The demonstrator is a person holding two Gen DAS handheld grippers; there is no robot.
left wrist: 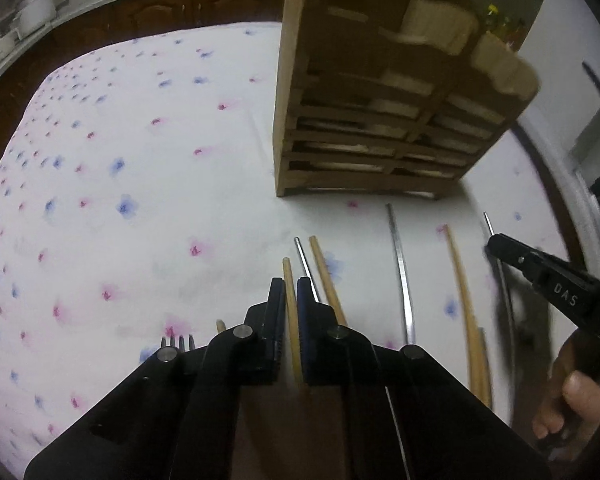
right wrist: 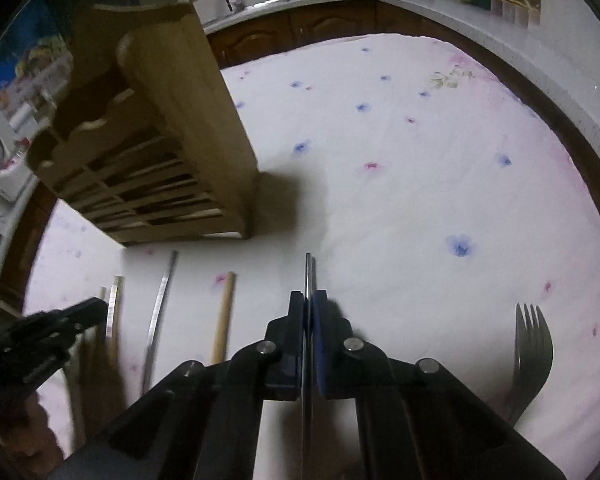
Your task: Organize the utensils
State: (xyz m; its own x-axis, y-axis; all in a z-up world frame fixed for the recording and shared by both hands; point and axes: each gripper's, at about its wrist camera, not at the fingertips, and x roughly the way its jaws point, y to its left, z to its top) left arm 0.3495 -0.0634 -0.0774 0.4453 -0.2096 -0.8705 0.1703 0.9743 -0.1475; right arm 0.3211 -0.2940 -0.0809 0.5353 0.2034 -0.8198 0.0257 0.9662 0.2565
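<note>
Left claw (left wrist: 290, 292) pinches a wooden chopstick (left wrist: 289, 280); right claw (right wrist: 308, 304) pinches a metal chopstick (right wrist: 308, 276). Both lie on the surface (left wrist: 140, 160). Wooden rack (left wrist: 380, 120) at 12 o'clock, compartments apparently unfilled. Fork (right wrist: 534, 344) at 4 o'clock and remaining chopsticks unsorted. Early stage.

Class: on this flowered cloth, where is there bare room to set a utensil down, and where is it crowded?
Free: the wide cloth left of the rack, and the stretch right of it, beyond the fork. Crowded: the strip in front of the rack, where chopsticks and metal utensils lie side by side around both grippers.
</note>
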